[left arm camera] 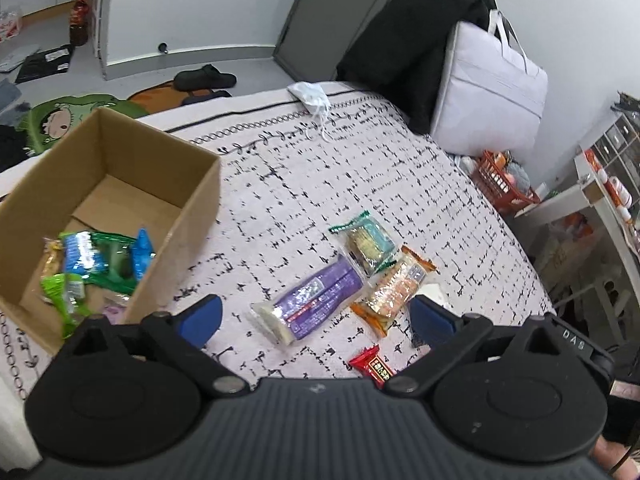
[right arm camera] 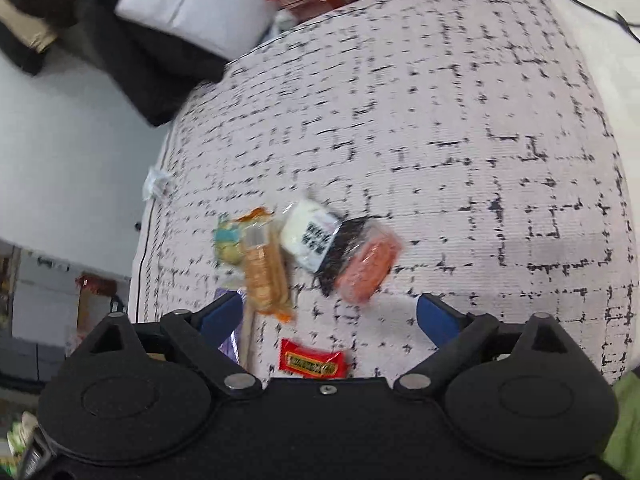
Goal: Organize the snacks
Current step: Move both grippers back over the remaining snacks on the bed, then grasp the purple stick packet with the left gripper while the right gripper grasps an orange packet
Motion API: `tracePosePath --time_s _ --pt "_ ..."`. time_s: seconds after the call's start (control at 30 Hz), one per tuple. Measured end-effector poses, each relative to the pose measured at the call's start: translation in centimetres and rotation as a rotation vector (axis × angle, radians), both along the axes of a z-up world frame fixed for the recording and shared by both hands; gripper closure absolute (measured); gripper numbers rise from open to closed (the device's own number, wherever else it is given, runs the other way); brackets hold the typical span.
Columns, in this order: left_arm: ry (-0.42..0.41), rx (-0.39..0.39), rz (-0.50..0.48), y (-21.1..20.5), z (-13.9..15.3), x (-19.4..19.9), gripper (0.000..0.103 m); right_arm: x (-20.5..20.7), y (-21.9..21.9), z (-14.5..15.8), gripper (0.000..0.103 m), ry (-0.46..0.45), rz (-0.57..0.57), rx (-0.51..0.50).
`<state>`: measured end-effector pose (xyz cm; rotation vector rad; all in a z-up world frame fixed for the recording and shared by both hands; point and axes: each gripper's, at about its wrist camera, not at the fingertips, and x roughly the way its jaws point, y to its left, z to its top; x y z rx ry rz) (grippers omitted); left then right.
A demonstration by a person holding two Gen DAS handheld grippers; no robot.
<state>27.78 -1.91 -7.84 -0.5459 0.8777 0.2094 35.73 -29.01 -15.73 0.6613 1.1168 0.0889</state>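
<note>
Right now both grippers hang over the patterned cloth (left arm camera: 360,168) with jaws spread wide and nothing between them. The left gripper (left arm camera: 316,316) points at a small cluster of loose snacks: a purple pack (left arm camera: 316,300), an orange cracker pack (left arm camera: 394,294) beside it, and a green-edged pack (left arm camera: 366,244) lying partly over both. A red candy (left arm camera: 372,366) sits apart, just at the gripper's base. The box (left arm camera: 120,184) stands to the left of that view with several wrappers already inside, so the sorting looks partly done.

The right gripper (right arm camera: 328,318) faces the same heap from another side, where the red candy (right arm camera: 312,362) lies nearest, with a white pack (right arm camera: 308,236) and a pink-orange pack (right arm camera: 370,268) farther out; that view is blurred.

Risks, as I judge them:
- Both grippers aim at one tight cluster, so they could collide or crowd each other.
- The packs overlap, so closing on one may drag or flip its neighbour, or pinch two at once.
- Wrappers are slick and crinkly; a grip on a sealed edge alone could slip on the way to the box.
- The cloth is soft, so fingers pressed too low may catch fabric and pull the whole pile.
- The candy is flat and close under the fingers, easy to overshoot or nudge away.
- Crackers could crush under a hard squeeze.
</note>
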Motion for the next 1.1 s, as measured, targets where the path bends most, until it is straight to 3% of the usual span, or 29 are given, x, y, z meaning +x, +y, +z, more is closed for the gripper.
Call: tracePosePath --time_s 0.2,0.33,0.57,0.97,1.03,1.07,1.1 --pt "0.012 0.009 -0.057 -1.1 -1.7 1.9 0.008 0.6 -1.0 -1.1 0.030 0.028 -0.080 -0.003" --pt "0.032 -0.008 -0.092 -1.7 -3.1 3.1 0.014 1.3 -1.3 -1.9 0.035 0.053 -0.126 -0.010" --pt "0.073 -0.001 -0.131 -2.3 -5.6 5.1 0.020 2.3 -1.6 -3.3 0.036 0.089 -0.171 -0.017" --pt "0.144 0.109 -0.163 -2.9 -9.2 8.3 0.022 3.5 0.9 -5.1 0.045 0.114 -0.139 -0.027" --pt "0.169 0.104 -0.166 -3.0 -10.1 8.6 0.024 3.5 1.1 -5.2 0.052 0.110 -0.135 -0.034" --pt "0.181 0.098 -0.166 -3.1 -10.5 8.7 0.030 3.5 1.2 -5.3 0.056 0.110 -0.133 -0.039" --pt "0.196 0.099 -0.166 -3.2 -10.9 8.8 0.031 3.5 1.2 -5.4 0.066 0.110 -0.132 -0.044"
